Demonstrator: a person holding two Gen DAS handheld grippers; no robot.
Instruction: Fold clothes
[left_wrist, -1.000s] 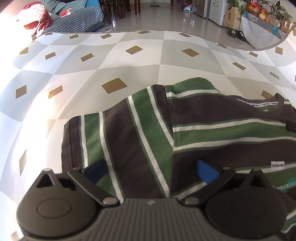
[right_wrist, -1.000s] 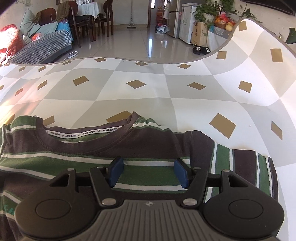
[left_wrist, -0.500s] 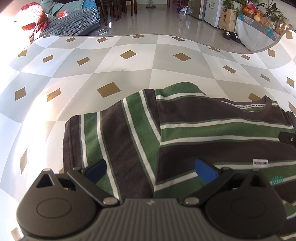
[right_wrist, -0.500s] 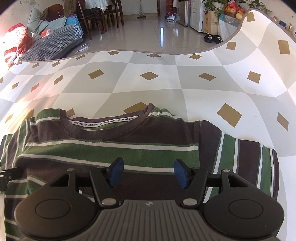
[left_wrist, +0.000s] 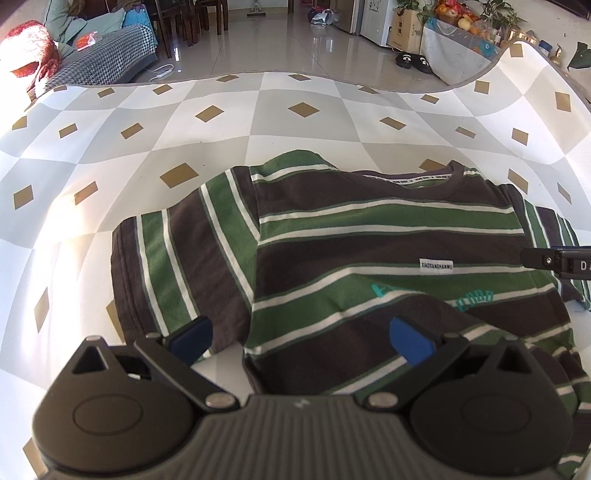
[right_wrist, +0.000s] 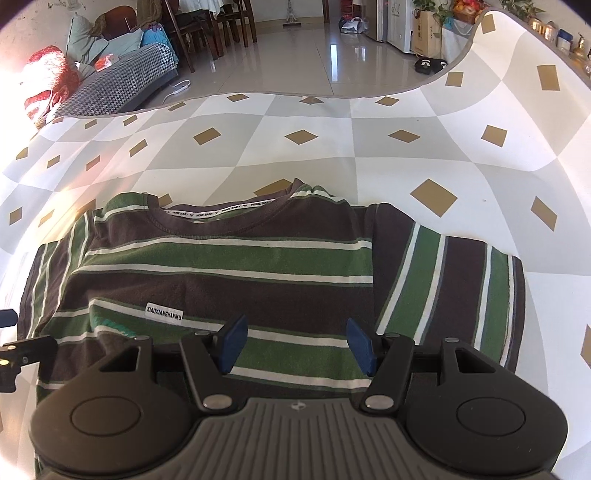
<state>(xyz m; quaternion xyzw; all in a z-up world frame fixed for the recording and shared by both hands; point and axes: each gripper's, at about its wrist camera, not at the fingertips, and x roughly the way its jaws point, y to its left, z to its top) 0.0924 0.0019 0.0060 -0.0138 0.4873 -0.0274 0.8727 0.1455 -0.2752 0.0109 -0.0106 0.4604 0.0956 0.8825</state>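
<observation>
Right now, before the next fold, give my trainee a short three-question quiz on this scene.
1. True or false: the left hand-held gripper is clamped on the striped T-shirt.
2. The white label on the shirt's chest reads: A) HOME BABY B) XIAOXIANGHANMU C) no text
3. Fill in: the shirt lies on a checked mat with gold ____ shapes.

Key:
1. False: both grippers, including the right hand-held gripper, show open fingers holding nothing.
2. B
3. diamond
</observation>
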